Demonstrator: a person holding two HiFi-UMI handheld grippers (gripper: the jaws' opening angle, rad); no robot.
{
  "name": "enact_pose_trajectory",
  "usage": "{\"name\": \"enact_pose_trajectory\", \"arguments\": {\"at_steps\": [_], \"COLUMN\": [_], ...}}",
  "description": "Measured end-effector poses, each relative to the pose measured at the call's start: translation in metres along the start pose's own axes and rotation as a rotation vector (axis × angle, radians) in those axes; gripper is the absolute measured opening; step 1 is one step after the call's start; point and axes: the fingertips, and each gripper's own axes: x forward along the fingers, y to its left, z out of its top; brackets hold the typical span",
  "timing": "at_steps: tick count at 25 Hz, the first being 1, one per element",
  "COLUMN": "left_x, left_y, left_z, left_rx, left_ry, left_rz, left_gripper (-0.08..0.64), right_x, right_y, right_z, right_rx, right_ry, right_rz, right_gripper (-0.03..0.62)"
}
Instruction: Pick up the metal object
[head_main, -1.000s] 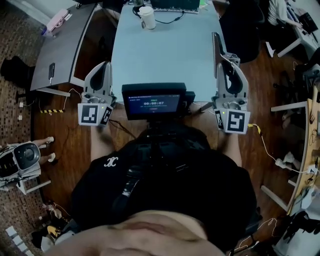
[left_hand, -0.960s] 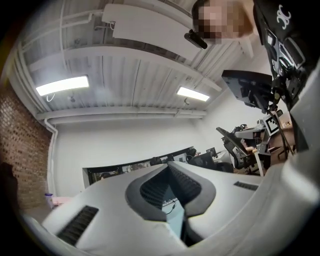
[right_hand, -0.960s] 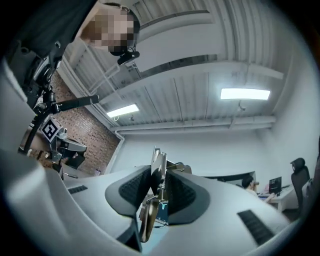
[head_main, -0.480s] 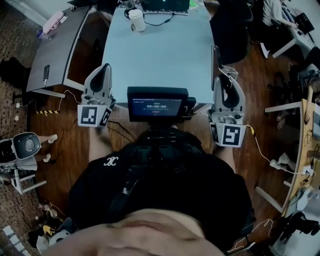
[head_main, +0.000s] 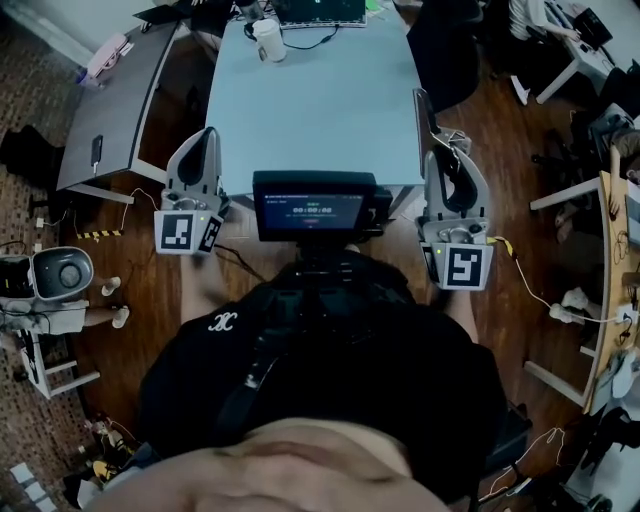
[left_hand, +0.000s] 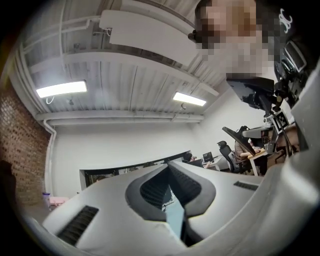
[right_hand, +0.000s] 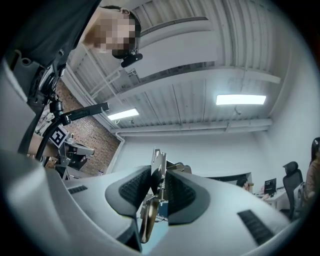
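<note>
The metal object's (right_hand: 158, 160) lower end is lost between the right gripper's (right_hand: 158, 182) jaws, and its kind cannot be told. In the head view, the screen's (head_main: 313, 207) print is too small to read, and the screen hides the table's (head_main: 310, 110) near edge.

Head cam looks steeply down; L & R cams face ceiling (left_hand: 125, 65)

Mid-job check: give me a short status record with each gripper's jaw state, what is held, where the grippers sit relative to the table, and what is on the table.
left gripper: jaws together, nothing between them
right gripper: shut on the metal object, which sticks out past the jaw tips
position: both grippers held up at the near edge of the table, one on each side of the chest screen
on table: a cup at the far end
task status: metal object is in the grip and off the table
</note>
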Motion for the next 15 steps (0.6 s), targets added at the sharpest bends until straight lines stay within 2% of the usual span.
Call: {"name": "enact_pose_trajectory", "arguments": {"at_steps": [5, 9, 15], "left_x": [-0.069, -0.142, -0.249], "left_y": [-0.001, -0.009, -0.034], "left_z": [0.024, 0.041, 0.058], "left_rx": [0.024, 0.048, 0.041], "left_ry": [-0.032, -0.048, -0.026], "left_rz": [-0.019, -0.045, -0.08], "left_gripper": [0.011, 0.011, 0.011], "right_x": [-0.048, -0.104, -0.192], "right_y": [0.048, 0.1, 0.16], "right_z": [0.036, 0.07, 0.107], "right_rx": [-0.021, 0.013, 0.062], "right_ry": [-0.019, -0.035, 0.002], "right_rz": [-0.017, -0.035, -0.071], "right_gripper": [0.092, 0.092, 0.092]}}
